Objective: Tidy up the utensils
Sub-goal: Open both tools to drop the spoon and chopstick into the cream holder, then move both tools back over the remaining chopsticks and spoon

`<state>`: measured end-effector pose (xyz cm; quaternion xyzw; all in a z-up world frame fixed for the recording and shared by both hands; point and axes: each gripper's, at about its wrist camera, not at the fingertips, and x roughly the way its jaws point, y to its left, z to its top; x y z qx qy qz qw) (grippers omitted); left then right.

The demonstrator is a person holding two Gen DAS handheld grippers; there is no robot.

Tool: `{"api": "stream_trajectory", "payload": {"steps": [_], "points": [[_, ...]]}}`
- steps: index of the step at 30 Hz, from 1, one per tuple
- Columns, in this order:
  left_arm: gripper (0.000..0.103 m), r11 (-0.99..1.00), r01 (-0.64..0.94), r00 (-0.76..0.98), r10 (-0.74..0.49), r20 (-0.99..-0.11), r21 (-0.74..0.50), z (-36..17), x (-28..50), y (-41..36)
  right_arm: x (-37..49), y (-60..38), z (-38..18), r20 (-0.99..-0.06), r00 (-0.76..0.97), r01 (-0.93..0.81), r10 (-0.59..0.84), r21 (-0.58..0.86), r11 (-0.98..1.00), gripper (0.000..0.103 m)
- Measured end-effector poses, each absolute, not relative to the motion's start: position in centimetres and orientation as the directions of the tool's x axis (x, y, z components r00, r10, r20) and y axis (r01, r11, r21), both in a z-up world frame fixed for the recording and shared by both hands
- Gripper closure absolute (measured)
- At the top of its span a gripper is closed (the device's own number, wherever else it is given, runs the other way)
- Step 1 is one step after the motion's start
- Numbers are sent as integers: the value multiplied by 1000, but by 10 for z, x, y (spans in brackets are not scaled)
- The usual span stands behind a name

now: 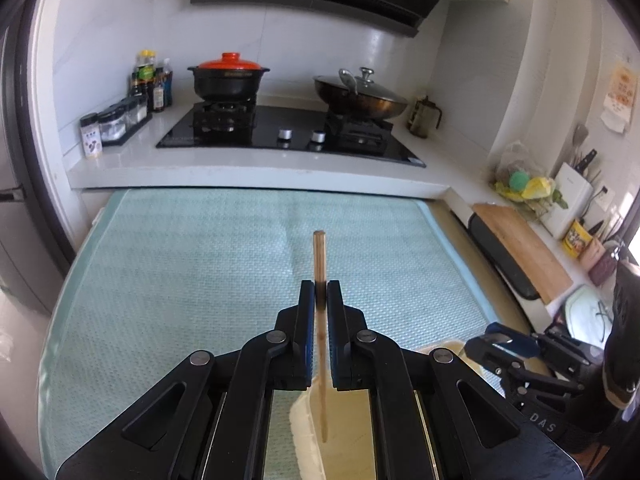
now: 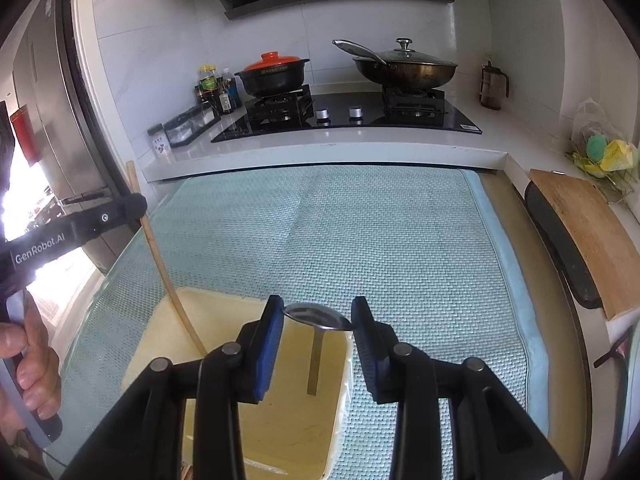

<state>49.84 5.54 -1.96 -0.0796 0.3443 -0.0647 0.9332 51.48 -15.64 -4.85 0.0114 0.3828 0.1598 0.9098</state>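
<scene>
My left gripper (image 1: 320, 292) is shut on a wooden chopstick (image 1: 319, 258), which runs down between the jaws with its lower end over a cream tray (image 1: 308, 412). In the right wrist view the same chopstick (image 2: 160, 256) slants down into the cream tray (image 2: 160, 320). My right gripper (image 2: 318, 312) holds a metal spoon (image 2: 316, 318) by its bowl between the blue pads, handle hanging down into the tray. The right gripper also shows in the left wrist view (image 1: 496, 338), at the lower right.
A light green mat (image 2: 380, 240) covers the table. Behind it stands a raised counter with a gas hob (image 1: 288, 132), a red-lidded pot (image 1: 228, 76), a lidded wok (image 1: 360, 94) and seasoning bottles (image 1: 152, 80). A wooden cutting board (image 2: 580, 232) lies at the right.
</scene>
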Motion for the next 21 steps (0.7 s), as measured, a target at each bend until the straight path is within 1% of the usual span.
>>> {"api": "stream_trajectory", "payload": {"steps": [1, 2, 3, 4, 5, 6, 7, 8, 9, 10, 12, 14, 16, 19, 21], "points": [[96, 980, 61, 748, -172, -641, -191, -21, 499, 55, 517, -157, -49, -696, 652, -279, 300, 147, 949, 67], [88, 979, 60, 739, -176, -650, -196, -22, 499, 55, 518, -157, -49, -698, 652, -275, 297, 147, 950, 66], [72, 978, 56, 731, -178, -659, -202, -22, 499, 56, 519, -158, -48, -697, 655, -271, 292, 143, 952, 60], [62, 977, 50, 729, -176, -661, -205, -20, 495, 57, 518, -160, -45, -693, 659, -268, 291, 145, 952, 54], [49, 978, 49, 736, -173, -654, -203, -16, 490, 59, 516, -162, -41, -684, 667, -266, 295, 152, 952, 46], [45, 980, 54, 749, -167, -641, -192, -11, 482, 61, 513, -166, -36, -673, 676, -264, 299, 158, 952, 45], [44, 983, 63, 760, -160, -630, -174, -4, 471, 64, 509, -171, -31, -663, 684, -264, 304, 163, 951, 45], [39, 985, 70, 767, -154, -623, -157, 1, 462, 66, 503, -176, -25, -652, 693, -265, 307, 165, 950, 45], [30, 987, 77, 775, -150, -614, -144, 8, 448, 69, 496, -181, -19, -640, 705, -266, 307, 163, 950, 45], [25, 988, 82, 786, -146, -601, -133, 14, 432, 74, 485, -187, -13, -624, 719, -267, 305, 156, 951, 45], [7, 991, 82, 809, -129, -574, -108, 25, 395, 85, 459, -200, -4, -596, 746, -277, 298, 129, 952, 45], [3, 994, 85, 823, -113, -556, -75, 30, 355, 94, 425, -213, -1, -578, 764, -291, 287, 89, 953, 45], [1, 996, 86, 824, -92, -559, -37, 29, 316, 100, 389, -225, -5, -570, 777, -298, 267, 41, 954, 45], [0, 997, 83, 805, -65, -589, 3, 14, 265, 108, 333, -243, -21, -562, 792, -295, 239, -9, 956, 45], [0, 997, 78, 779, -56, -625, 8, -3, 237, 111, 298, -250, -37, -560, 799, -285, 218, -33, 958, 45]]}}
